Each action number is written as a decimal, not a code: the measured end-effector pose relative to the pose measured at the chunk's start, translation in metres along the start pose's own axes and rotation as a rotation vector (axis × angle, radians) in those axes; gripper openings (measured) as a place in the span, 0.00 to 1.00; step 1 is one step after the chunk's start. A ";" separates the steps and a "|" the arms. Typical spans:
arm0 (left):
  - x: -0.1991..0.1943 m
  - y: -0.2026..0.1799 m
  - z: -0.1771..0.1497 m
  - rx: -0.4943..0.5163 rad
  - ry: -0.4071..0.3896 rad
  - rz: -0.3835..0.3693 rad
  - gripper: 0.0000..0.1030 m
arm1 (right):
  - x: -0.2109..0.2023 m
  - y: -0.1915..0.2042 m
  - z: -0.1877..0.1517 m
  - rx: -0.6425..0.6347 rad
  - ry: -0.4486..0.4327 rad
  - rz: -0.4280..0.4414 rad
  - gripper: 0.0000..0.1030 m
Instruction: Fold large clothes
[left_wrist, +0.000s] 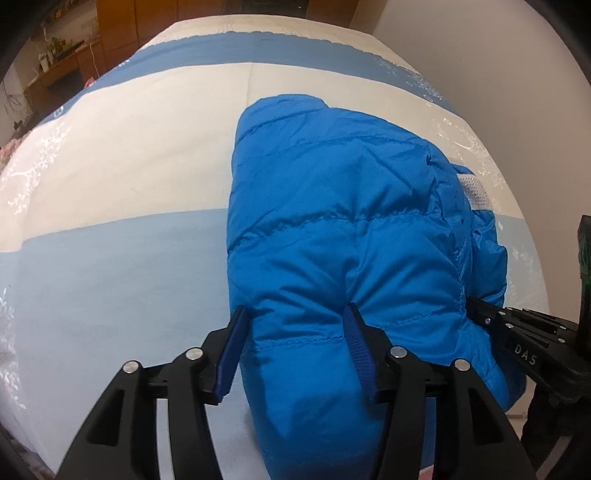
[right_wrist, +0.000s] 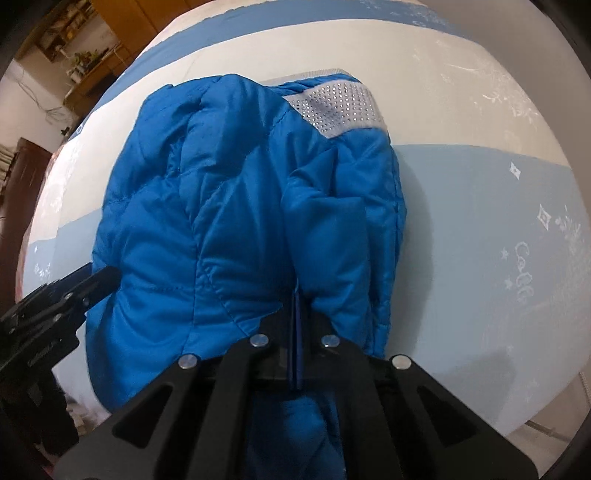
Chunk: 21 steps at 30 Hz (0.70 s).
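You are at the end of a fold: the blue puffer jacket (left_wrist: 343, 236) lies as a doubled bundle on the striped bedsheet (left_wrist: 122, 170), and both grippers sit at its near edge, at about 6 o'clock in each wrist view.

Your left gripper (left_wrist: 295, 354) is roughly half open; its blue pads straddle a puffy fold of the jacket, but whether they press on it I cannot tell. Your right gripper (right_wrist: 297, 332) is fully closed, and the quilted fabric bunches around its pads, so it appears to be pinching a thin layer of the jacket.

The jacket's long axis runs from 6 o'clock to 12 o'clock, away from you. In the left view the collar end points to 12 o'clock. The grey studded band (right_wrist: 334, 107) shows at about 1 o'clock in the right view.

Next, I judge, you need to lay this edge flat, release both grips, and pull back without dragging the fold open.
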<state>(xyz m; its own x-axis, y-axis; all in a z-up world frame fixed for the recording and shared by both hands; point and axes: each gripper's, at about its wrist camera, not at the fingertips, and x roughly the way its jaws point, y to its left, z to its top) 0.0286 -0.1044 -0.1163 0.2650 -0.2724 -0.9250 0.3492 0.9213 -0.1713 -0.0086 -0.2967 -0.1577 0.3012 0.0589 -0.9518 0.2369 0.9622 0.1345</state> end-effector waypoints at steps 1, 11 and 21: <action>0.001 -0.001 -0.001 0.001 -0.005 0.003 0.52 | 0.001 0.005 -0.004 -0.011 -0.017 -0.027 0.00; -0.035 0.024 0.007 -0.048 -0.029 -0.028 0.51 | -0.047 -0.010 -0.002 0.037 -0.094 0.023 0.24; -0.074 0.042 0.001 -0.010 -0.072 0.043 0.67 | -0.069 -0.033 0.001 0.039 -0.111 0.020 0.67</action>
<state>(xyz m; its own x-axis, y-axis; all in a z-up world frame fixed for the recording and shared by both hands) 0.0248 -0.0458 -0.0541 0.3436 -0.2510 -0.9050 0.3266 0.9354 -0.1354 -0.0367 -0.3326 -0.0958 0.4064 0.0458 -0.9126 0.2652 0.9498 0.1658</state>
